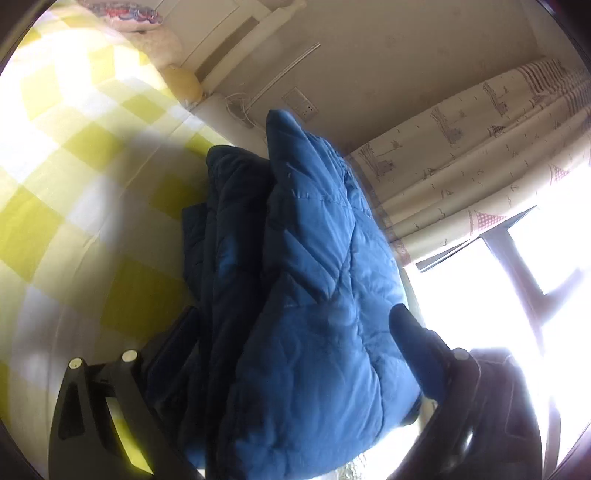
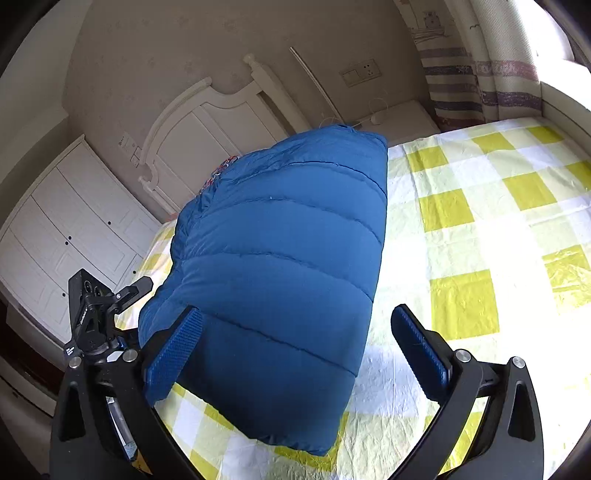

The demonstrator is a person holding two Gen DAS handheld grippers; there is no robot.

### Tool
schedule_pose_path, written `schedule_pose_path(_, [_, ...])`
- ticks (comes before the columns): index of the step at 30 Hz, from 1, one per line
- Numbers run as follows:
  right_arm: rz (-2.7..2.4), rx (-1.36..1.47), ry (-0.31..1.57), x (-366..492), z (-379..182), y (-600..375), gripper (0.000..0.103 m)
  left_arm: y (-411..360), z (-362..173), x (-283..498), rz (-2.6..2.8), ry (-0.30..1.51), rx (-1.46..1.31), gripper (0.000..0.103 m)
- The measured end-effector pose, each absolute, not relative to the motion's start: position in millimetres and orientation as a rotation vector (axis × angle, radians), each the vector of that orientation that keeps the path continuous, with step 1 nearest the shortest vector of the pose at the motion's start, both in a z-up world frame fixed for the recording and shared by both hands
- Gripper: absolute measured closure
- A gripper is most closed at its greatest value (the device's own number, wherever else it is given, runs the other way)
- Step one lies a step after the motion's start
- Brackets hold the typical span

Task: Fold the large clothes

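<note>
A blue quilted jacket [image 2: 280, 266], folded into a thick bundle, lies on the yellow-and-white checked bed sheet [image 2: 480, 221]. My right gripper [image 2: 297, 314] stands open around its near end. The left pad [image 2: 173, 354] rests against the jacket's side, and the right pad [image 2: 417, 350] is clear of it over bare sheet. In the left wrist view the same jacket [image 1: 314, 295] fills the gap of my left gripper [image 1: 295, 314], whose jaws stand wide apart. Its right finger [image 1: 410, 339] lies at the jacket's edge and the jacket partly hides its left finger [image 1: 173, 343].
A white headboard [image 2: 207, 125] and white wardrobe [image 2: 74, 221] stand beyond the bed. A patterned curtain [image 1: 480, 147] hangs beside a bright window [image 1: 517, 295]. A pillow [image 1: 136, 18] lies at the bed's head. The left gripper's black body [image 2: 92, 314] shows beside the jacket.
</note>
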State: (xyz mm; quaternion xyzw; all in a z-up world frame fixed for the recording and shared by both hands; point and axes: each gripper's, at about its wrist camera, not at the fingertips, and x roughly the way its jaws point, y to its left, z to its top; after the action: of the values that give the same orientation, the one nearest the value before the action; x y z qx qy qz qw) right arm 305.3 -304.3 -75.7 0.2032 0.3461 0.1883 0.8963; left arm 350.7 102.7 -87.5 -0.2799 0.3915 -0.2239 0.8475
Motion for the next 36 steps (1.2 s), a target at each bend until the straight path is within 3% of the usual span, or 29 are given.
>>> schedule_pose_path(5, [0.217,0.205,0.531,196,-62,-270,0.004,76,-31,246,-0.278,0.543,-0.215,0.002])
schedule_pose_path(16, [0.045,0.065,0.382,63,-74,-221,0.004,67,-43,84,-0.070,0.402,-0.132,0.002])
schedule_pose_path(23, [0.021,0.037,0.265,41,-53,-216,0.004,47,-37,55,-0.070,0.339,-0.016,0.002])
schedule_pose_path(36, [0.041,0.035,0.279,41,-54,-211,0.004,43,-36,51,-0.075,0.343,-0.007,0.002])
